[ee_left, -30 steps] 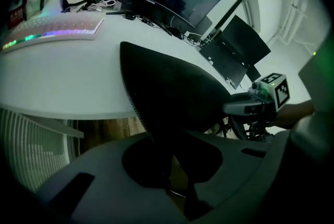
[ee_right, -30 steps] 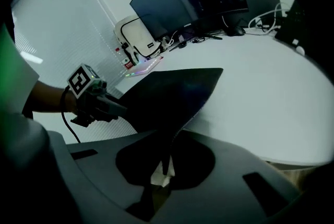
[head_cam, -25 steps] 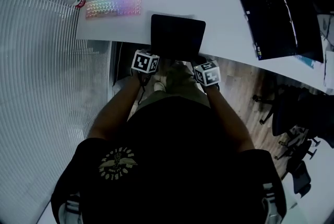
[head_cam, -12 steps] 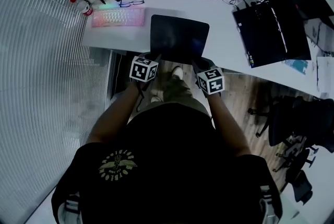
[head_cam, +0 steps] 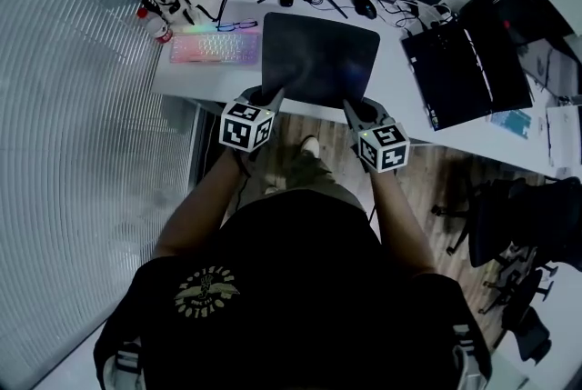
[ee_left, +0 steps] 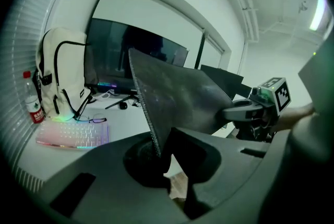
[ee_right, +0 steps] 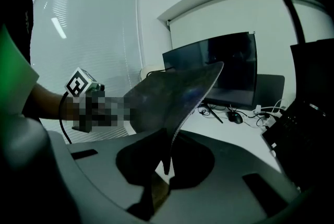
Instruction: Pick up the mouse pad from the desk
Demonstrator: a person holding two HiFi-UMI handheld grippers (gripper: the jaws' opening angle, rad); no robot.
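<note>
Mouse pad (head_cam: 318, 56) in left claw (head_cam: 271, 95), right claw (head_cam: 353, 107)

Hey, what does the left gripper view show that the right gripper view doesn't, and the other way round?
Only the left gripper view: the white backpack, the red-capped bottle, the glowing keyboard and the glasses beside it.

Only the right gripper view: the window blind, the computer mouse and the cables near it.

Both: the mouse pad held up over the white desk, pinched by the shut left tool and right tool, with the dark monitor behind.
</note>
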